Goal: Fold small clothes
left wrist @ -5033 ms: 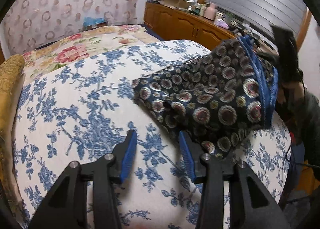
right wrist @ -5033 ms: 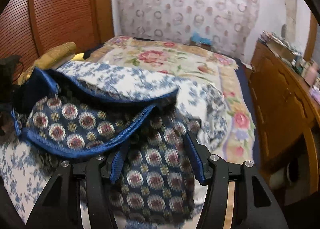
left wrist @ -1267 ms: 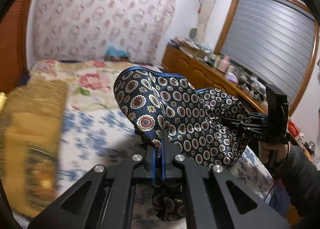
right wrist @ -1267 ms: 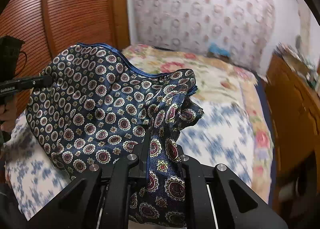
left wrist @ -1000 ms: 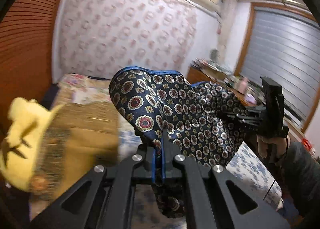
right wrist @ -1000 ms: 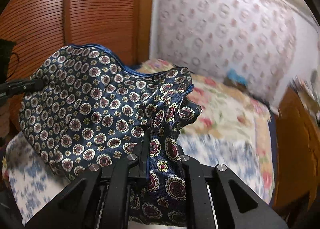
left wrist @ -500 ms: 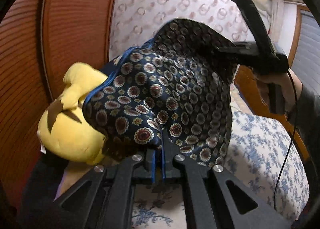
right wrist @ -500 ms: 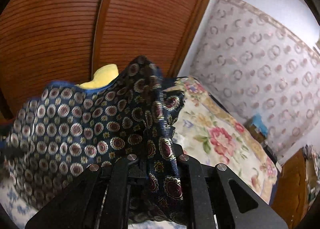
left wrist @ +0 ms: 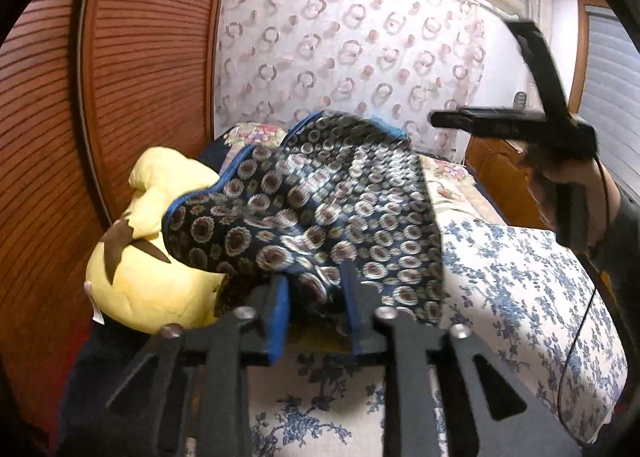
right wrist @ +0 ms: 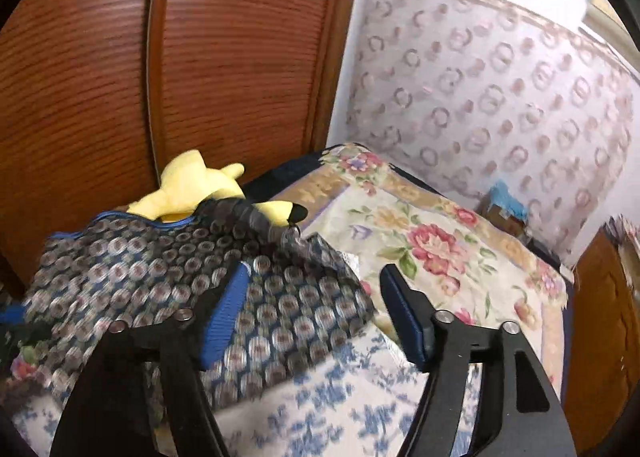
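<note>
Shorts (left wrist: 320, 213) in dark navy with a medallion print and blue trim now lie slumped at the head of the bed (left wrist: 520, 277), draped partly over the yellow plush toy (left wrist: 148, 269) beside the brown slatted wardrobe (left wrist: 120, 77). Half a second ago both tongs were clamped on this cloth and held it up in the air; now both have let go.

In the left wrist view, the left tongs (left wrist: 314, 309) stand parted, with a fold of the fabric loose between the blue pads (left wrist: 278, 321) but not pinched. The right tongs (left wrist: 500, 123) show there too, raised above the bed, seen from the side and blurred, nothing hanging from them.

From the right wrist view, the right tongs (right wrist: 316, 317) are spread wide and hold nothing; the shorts (right wrist: 160, 277) lie under the left-hand pad, and the other pad is over the blue-flowered quilt (right wrist: 340, 409). The plush toy (right wrist: 200, 185) peeks out behind the cloth, close to the wardrobe (right wrist: 160, 57). Both views are smeared by motion.
</note>
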Motion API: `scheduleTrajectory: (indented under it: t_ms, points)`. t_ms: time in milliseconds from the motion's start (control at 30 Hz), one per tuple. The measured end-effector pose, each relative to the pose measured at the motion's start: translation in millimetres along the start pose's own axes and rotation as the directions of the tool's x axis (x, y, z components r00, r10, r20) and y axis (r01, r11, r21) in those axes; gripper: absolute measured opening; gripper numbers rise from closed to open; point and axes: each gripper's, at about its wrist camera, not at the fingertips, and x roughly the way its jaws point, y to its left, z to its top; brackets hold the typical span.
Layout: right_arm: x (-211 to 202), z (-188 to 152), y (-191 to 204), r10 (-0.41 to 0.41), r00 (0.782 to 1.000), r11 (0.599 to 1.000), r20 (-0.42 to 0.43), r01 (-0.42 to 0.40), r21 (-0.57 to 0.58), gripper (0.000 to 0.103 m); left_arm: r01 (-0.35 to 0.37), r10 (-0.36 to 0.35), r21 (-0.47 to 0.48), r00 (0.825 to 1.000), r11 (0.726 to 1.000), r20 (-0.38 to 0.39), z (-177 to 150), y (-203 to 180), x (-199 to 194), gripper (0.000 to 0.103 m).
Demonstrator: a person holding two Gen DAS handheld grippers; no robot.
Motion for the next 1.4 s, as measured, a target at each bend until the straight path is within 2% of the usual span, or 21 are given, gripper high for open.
scheduleTrajectory:
  t_ms: [33,67,200,267,467,700,900,1100,1400]
  points:
    - [-9.6,-4.2,-2.8,-0.002,1.0,1.0,0.008,0.002,0.014,0.072,0.0,0.0,0.003,1.0,1.0,0.011,1.1,-2.4,-5.6,0.038]
    - [-21.2,-11.3,-4.7,-0.007,1.0,1.0,0.015,0.007,0.028,0.073,-0.003,0.003,0.006,1.0,1.0,0.021,2.9,-5.2,-10.5,0.04]
    - [-71.9,-38.6,-12.4,-0.02,0.998,0.995,0.053,0.014,0.101,0.075,-0.011,0.008,0.054,0.999,0.998,0.053,5.9,-24.7,-32.6,0.042]
    - [-93.0,-54.6,-16.3,-0.029,0.998,0.99,0.063,0.02,0.138,0.08,0.002,-0.006,0.07,0.998,0.998,0.06,7.3,-36.8,-39.3,0.043]
    - [-164.4,-108.0,-23.2,-0.107,0.991,0.969,0.082,0.085,0.232,0.083,0.026,-0.034,0.111,0.997,0.993,0.066,5.3,-83.0,-51.8,0.043]
    - [-241.6,-167.5,-27.0,-0.244,0.965,0.921,0.095,0.2,0.333,0.083,0.087,-0.098,0.146,0.993,0.985,0.069,0.6,-133.7,-66.0,0.043]
    - [-294.8,-199.0,-26.9,-0.327,0.939,0.883,0.107,0.262,0.39,0.083,0.105,-0.12,0.156,0.989,0.982,0.084,-3.1,-173.6,-81.6,0.043]
    - [-323.7,-215.8,-21.2,-0.373,0.921,0.861,0.115,0.298,0.411,0.083,0.124,-0.142,0.185,0.986,0.975,0.088,-6.9,-201.8,-94.7,0.043]
    - [-336.1,-219.5,-14.9,-0.401,0.906,0.851,0.137,0.312,0.423,0.083,0.121,-0.139,0.19,0.987,0.974,0.086,-13.1,-217.3,-102.3,0.045]
